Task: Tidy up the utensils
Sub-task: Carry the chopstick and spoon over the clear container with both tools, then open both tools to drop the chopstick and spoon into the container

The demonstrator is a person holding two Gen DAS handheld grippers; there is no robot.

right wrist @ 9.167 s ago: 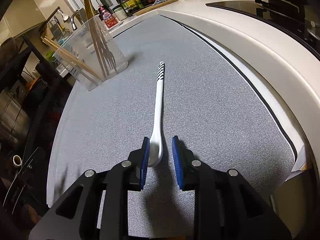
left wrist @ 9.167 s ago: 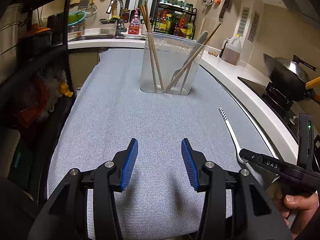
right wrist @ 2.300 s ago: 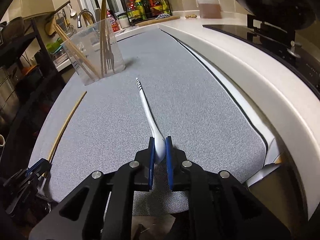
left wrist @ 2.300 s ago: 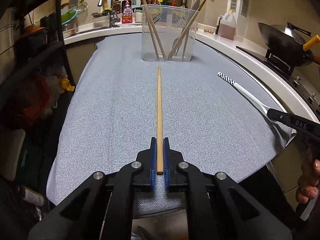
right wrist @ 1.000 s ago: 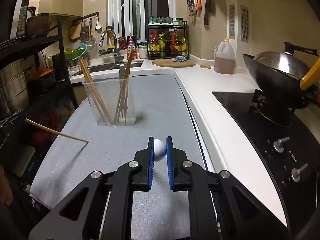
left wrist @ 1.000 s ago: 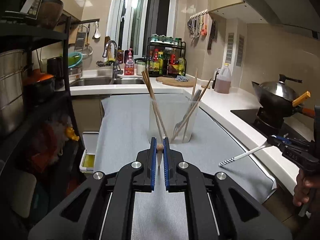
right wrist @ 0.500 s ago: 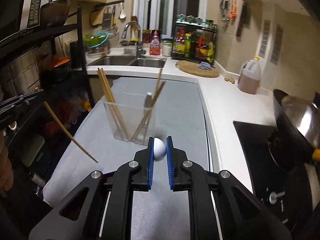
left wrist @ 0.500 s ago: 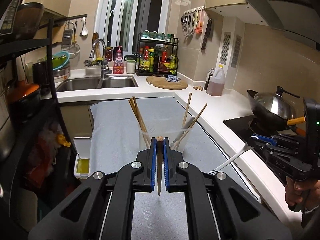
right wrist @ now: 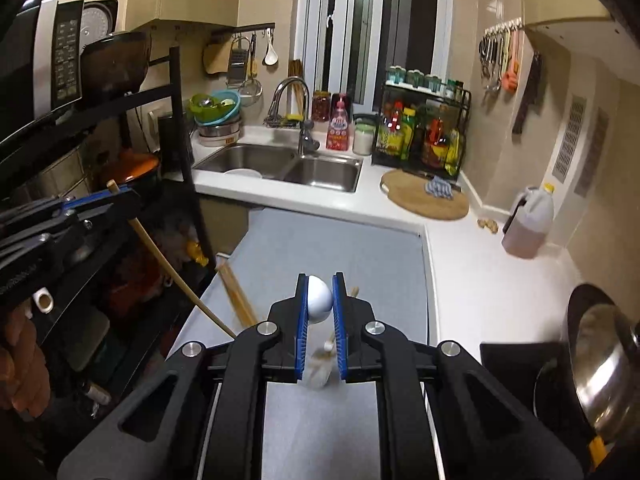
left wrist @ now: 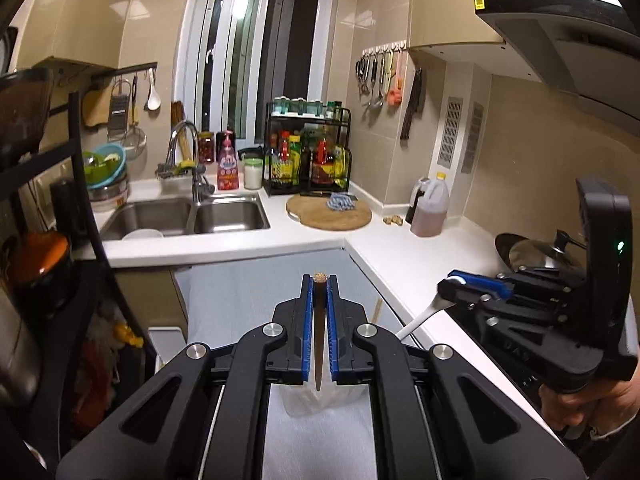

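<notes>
My left gripper (left wrist: 319,280) is shut on a wooden chopstick (left wrist: 318,332), which hangs point-down between the blue pads. My right gripper (right wrist: 320,280) is shut on the bowl of a white spoon (right wrist: 319,300), whose handle hangs down behind the jaws. Both are held high above the grey mat (left wrist: 248,296). The clear utensil holder (left wrist: 320,404) shows only in part below the left fingers, and a blurred bit of the holder (right wrist: 316,374) lies under the right ones. Chopsticks (right wrist: 238,296) stand in it. In the left wrist view the right gripper (left wrist: 456,282) is at the right, with the spoon (left wrist: 420,318) slanting down.
A double sink (left wrist: 188,216) and a round cutting board (left wrist: 330,212) lie at the back. An oil jug (left wrist: 430,210) stands on the white counter, with a wok (right wrist: 600,364) on the stove at the right. A black shelf rack (right wrist: 176,128) lines the left side.
Both grippers have risen and moved forward with their loads. The holder has dropped from mid-view to beneath the fingers, and the chopstick and spoon now hang steeply downward.
</notes>
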